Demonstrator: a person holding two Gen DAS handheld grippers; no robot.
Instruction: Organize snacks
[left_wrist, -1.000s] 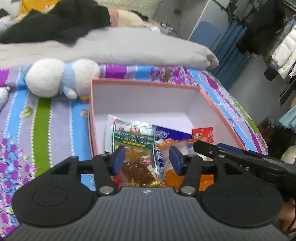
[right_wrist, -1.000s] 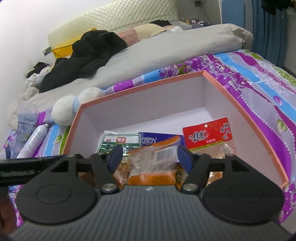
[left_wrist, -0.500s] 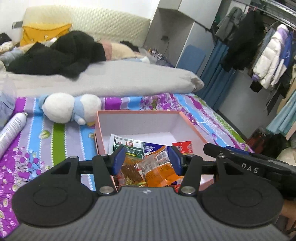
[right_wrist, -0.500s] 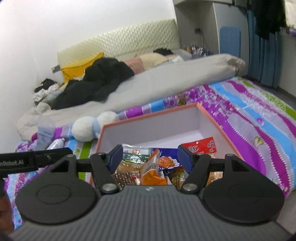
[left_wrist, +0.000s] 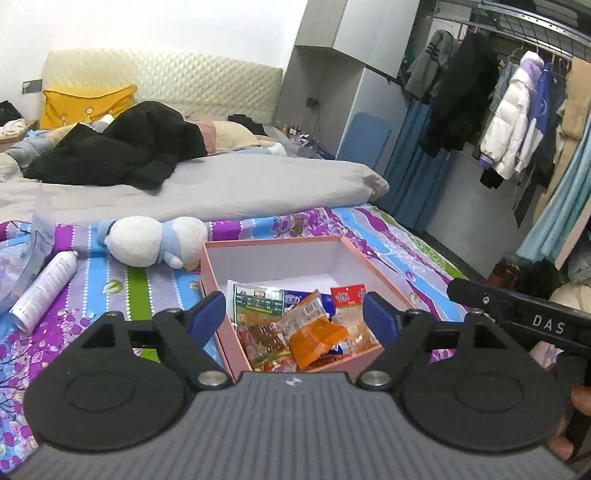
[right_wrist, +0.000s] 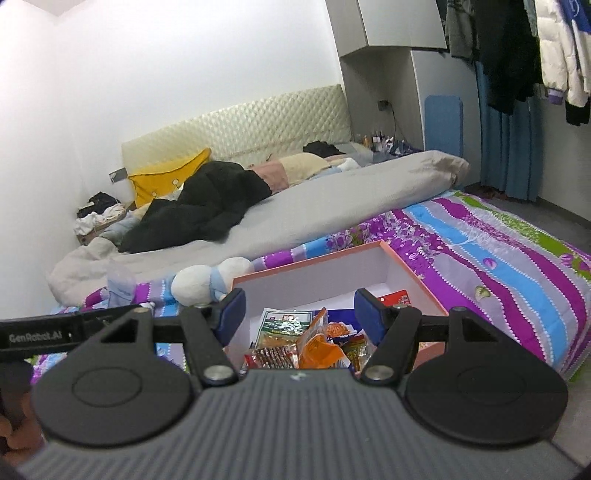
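A pink box (left_wrist: 280, 242) (right_wrist: 314, 264) with a white inside stands on the striped bed cover. Several snack packets lie in its near half: a green one (left_wrist: 258, 299), an orange one (left_wrist: 316, 332) (right_wrist: 321, 349) and a red one (left_wrist: 349, 295). My left gripper (left_wrist: 294, 314) hovers above and behind the box; its jaws are opening, with nothing between them. My right gripper (right_wrist: 297, 314) also hangs above the box's near edge, open and empty. In the left wrist view the right gripper's body shows at the right edge.
A white and blue plush toy (left_wrist: 147, 240) (right_wrist: 207, 282) lies left of the box. A white spray can (left_wrist: 44, 286) and a clear bag (left_wrist: 40, 229) lie further left. A grey duvet (left_wrist: 221, 188) and black clothes (left_wrist: 122, 155) sit behind. Coats hang at right.
Both grippers have drawn back and up from the box, so it looks smaller and the room shows. The left gripper's jaws have spread wider. The orange packet now lies loose in the box.
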